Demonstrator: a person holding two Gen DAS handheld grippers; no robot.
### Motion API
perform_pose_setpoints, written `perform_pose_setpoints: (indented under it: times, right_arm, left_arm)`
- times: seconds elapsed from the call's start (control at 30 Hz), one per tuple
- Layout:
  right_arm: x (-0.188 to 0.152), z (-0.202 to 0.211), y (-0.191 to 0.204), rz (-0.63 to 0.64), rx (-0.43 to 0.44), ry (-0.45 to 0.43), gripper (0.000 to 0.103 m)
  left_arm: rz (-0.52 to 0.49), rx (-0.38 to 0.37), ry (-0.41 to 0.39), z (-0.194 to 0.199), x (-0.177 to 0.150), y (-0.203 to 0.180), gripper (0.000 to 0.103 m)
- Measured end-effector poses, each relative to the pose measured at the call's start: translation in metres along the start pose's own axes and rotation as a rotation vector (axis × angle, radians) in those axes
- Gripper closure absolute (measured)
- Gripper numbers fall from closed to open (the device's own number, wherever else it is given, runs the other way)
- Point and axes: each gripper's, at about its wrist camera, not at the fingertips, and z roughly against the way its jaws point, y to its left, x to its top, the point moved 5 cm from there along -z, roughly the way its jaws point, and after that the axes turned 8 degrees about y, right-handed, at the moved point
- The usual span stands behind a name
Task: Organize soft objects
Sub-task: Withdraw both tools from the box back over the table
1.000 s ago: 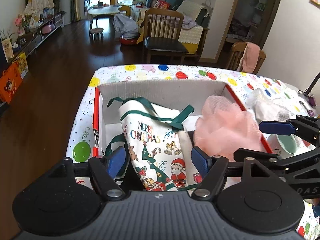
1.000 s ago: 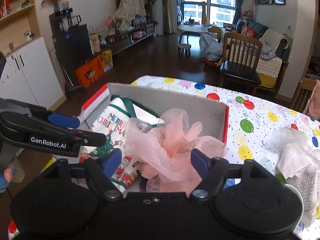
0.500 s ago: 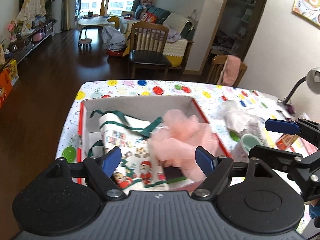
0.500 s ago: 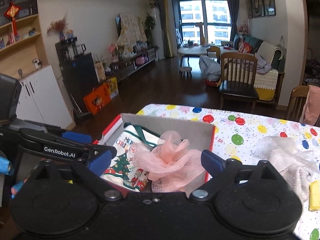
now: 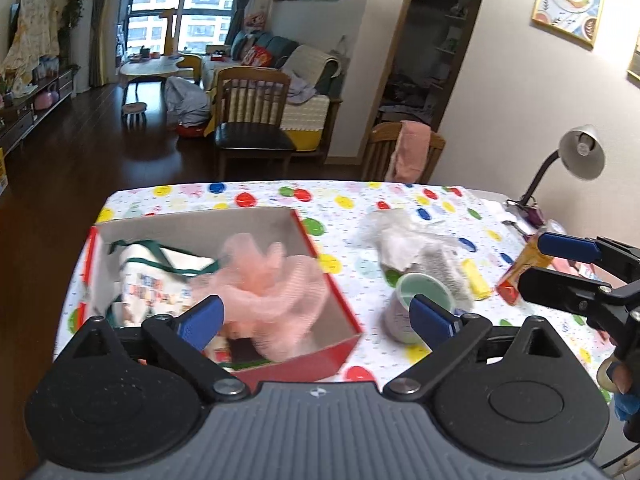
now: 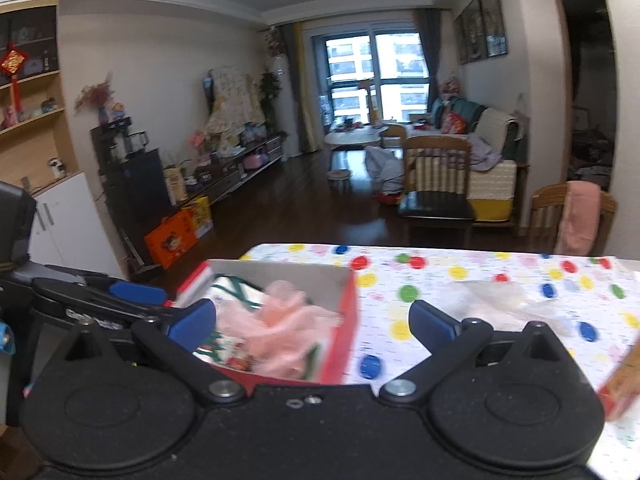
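Note:
A red cardboard box point(image 5: 338, 312) stands on the left part of the spotted tablecloth point(image 5: 344, 200). Inside it lie a white Christmas bag point(image 5: 156, 280) with green straps and, on its right half, a pink mesh puff point(image 5: 272, 280). My left gripper point(image 5: 316, 316) hovers above and short of the box, its jaws opening with nothing pinched between them. My right gripper point(image 6: 312, 320) also hangs back over the box's near right corner point(image 6: 344, 344), jaws opening and empty. Each gripper shows in the other's view: the right one point(image 5: 560, 268), the left one point(image 6: 120, 304).
Right of the box lie a crumpled white plastic heap point(image 5: 400, 236), a green-rimmed cup point(image 5: 420, 300), a yellow piece point(image 5: 476, 280) and an orange packet point(image 5: 524, 272). A desk lamp point(image 5: 580, 152) stands at the far right. Wooden chairs point(image 5: 252, 120) stand beyond the table.
Both grippers have drawn back and up from the box while their jaws widened. The pink puff and the Christmas bag stay lying in the box.

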Motion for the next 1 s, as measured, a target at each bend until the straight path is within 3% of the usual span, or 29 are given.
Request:
perform_pose_setpoints:
  times: [0.33, 0.5, 0.77, 1.0]
  right_arm:
    - [-0.035, 0.035, -0.098, -0.114, -0.153, -0.010, 0.000]
    - [-0.056, 0.041, -0.144, -0.159, -0.186, 0.013, 0.000]
    - [-0.085, 0.036, -0.199, -0.139, -0.215, 0.068, 0.000]
    - [-0.103, 0.015, -0.240, -0.127, -0.258, 0.103, 0.001]
  left_arm:
    - [-0.023, -0.004, 0.014, -0.024, -0.011, -0.061, 0.001]
    - [-0.034, 0.000, 0.039, -0.045, -0.020, -0.092, 0.000]
    - [-0.023, 0.051, 0.099, -0.087, -0.036, -0.137, 0.000]
    - [-0.020, 0.017, 0.102, -0.119, -0.048, -0.171, 0.000]
